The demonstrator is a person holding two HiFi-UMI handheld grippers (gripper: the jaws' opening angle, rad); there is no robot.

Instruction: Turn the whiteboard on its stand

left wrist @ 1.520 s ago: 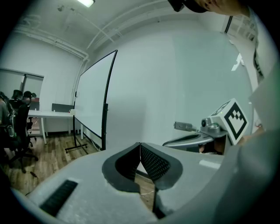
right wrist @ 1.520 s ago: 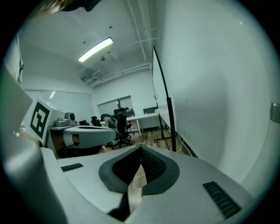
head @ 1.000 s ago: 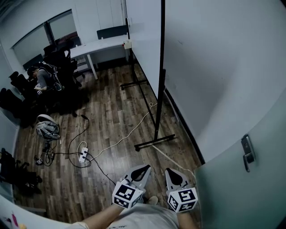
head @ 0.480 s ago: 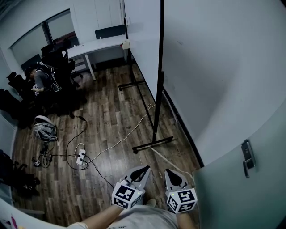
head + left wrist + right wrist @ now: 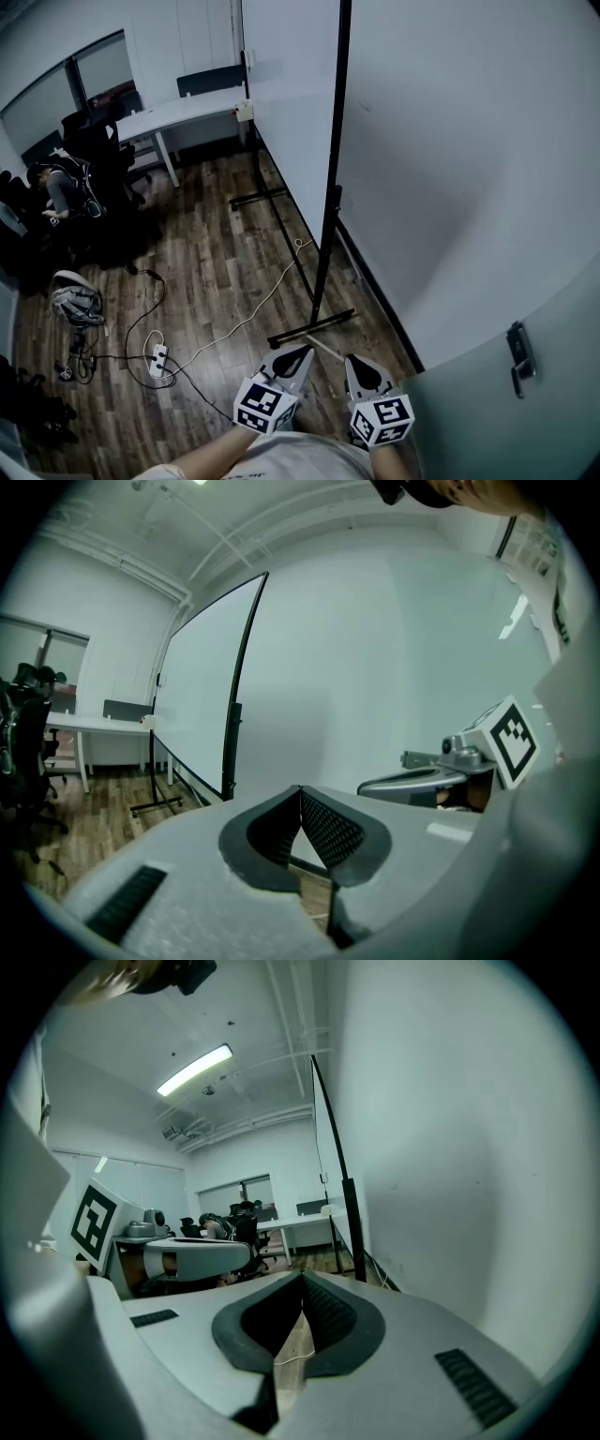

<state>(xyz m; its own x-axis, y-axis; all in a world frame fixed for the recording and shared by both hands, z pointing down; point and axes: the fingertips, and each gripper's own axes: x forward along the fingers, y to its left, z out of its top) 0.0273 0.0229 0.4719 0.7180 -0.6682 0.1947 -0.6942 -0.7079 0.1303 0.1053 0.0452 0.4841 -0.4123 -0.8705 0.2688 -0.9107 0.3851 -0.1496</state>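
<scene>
The whiteboard (image 5: 286, 89) stands upright on a black wheeled stand (image 5: 323, 246) close to the white wall, its near edge toward me. It also shows in the left gripper view as a white whiteboard (image 5: 202, 691), and its black frame post (image 5: 349, 1213) rises in the right gripper view. My left gripper (image 5: 298, 356) and right gripper (image 5: 360, 366) hang low near my body, a good way short of the stand's near foot (image 5: 309, 328). Both are shut with nothing between the jaws.
A door with a handle (image 5: 520, 356) is at my right. Cables and a power strip (image 5: 157, 358) lie on the wood floor. A white desk (image 5: 183, 112), office chairs and a seated person (image 5: 61, 192) are at the far left. A helmet-like object (image 5: 75, 302) rests on the floor.
The view has shifted toward the whiteboard: the stand and floor items sit lower and further left. Both grippers keep their place by my body.
</scene>
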